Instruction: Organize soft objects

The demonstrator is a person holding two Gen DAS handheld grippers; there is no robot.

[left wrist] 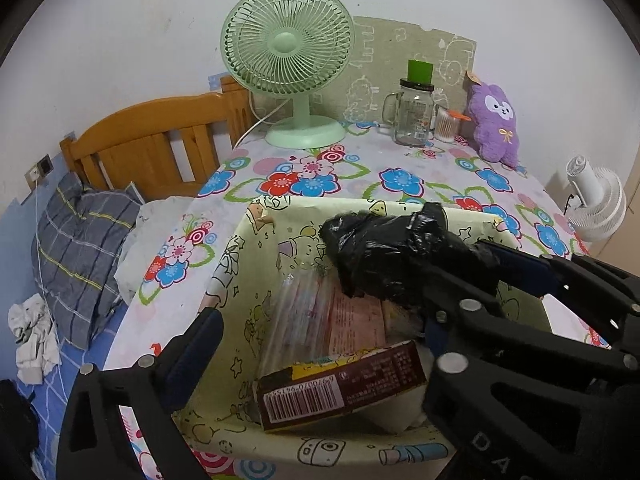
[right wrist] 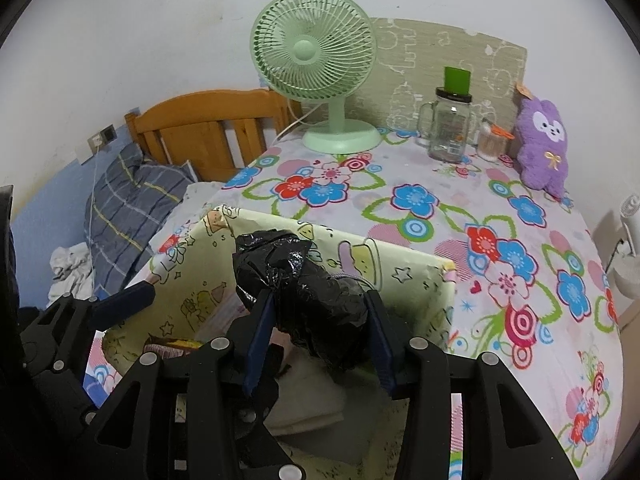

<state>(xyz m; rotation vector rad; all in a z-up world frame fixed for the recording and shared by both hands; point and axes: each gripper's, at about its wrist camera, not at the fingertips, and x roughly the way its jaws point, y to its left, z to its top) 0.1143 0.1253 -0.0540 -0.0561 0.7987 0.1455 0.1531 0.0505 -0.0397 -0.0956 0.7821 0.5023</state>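
One crumpled black plastic bag (right wrist: 308,292) pinched in the right gripper (right wrist: 320,320)
Glossy, wrinkled; left gripper (left wrist: 320,320) spread wide over the box (left wrist: 248,256) below

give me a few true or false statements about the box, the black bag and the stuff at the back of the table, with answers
1. The right tool is closed on the black plastic bag. True.
2. The bag is held above the open patterned box. True.
3. The left tool is gripping the bag too. False: it is open, with one finger at the box's left side and nothing between its fingers.
4. The purple plush toy lies inside the box. False: it stands at the back of the table, beside the glass jar.
5. A brown carton with a barcode sits in the box. True.
6. The green fan stands on the bed. False: it stands on the floral tablecloth.
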